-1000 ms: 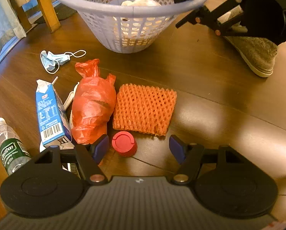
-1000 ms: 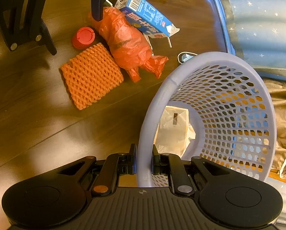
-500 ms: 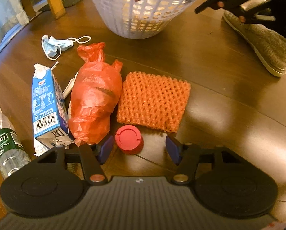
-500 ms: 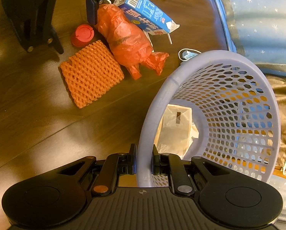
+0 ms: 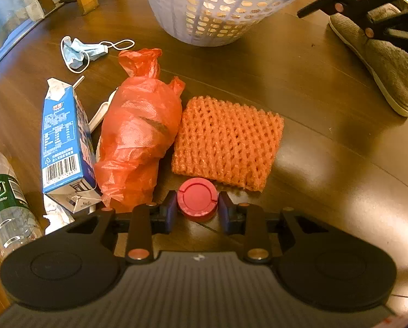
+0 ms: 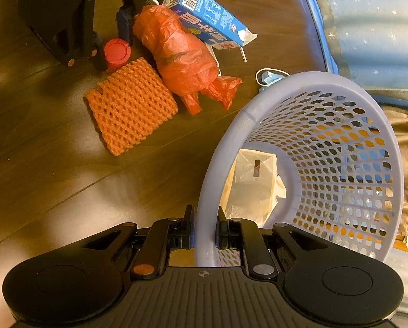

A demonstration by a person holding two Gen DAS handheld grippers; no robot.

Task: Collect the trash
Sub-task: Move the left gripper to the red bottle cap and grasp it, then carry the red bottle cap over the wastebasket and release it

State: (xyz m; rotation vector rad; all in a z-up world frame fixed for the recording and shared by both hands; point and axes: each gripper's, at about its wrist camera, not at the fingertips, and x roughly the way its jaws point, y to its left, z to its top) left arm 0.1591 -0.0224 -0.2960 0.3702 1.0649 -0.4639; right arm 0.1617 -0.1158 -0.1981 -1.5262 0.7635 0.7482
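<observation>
- In the left wrist view, at the far left, we see a bottle (image 5: 4, 205) lying on the dark wood floor (image 5: 313, 87), its cap toward the top.
- Just right of it lies a blue carton (image 5: 63, 147), barcode end nearest us, with crumpled white scraps by its near corner.
- Above the carton, a blue mask (image 5: 79, 52) sits apart from the pile.
- Next comes a red bag (image 5: 138, 134), twisted shut, touching the carton on 1 side and an orange net (image 5: 225, 142) on the other.
- At the near edge of the net sits a red cap (image 5: 197, 199). Our left gripper (image 5: 196, 211) has just been closing; its 2 blue pads now sit against the cap's sides, and the cap rests on the floor.
- Top centre, the basket (image 5: 217, 11) stands beyond the trash, tilted toward us.
- Far right, we see a grey slipper (image 5: 381, 63) and black parts of the other tool.
- In the right wrist view, our right gripper (image 6: 205, 229) is clamped on the basket's near rim (image 6: 217, 164), 1 pad outside and 1 inside.
- A pale bag (image 6: 254, 183) lies in the basket's bottom.
- Right of the basket we see blue starred cloth (image 6: 367, 27).
</observation>
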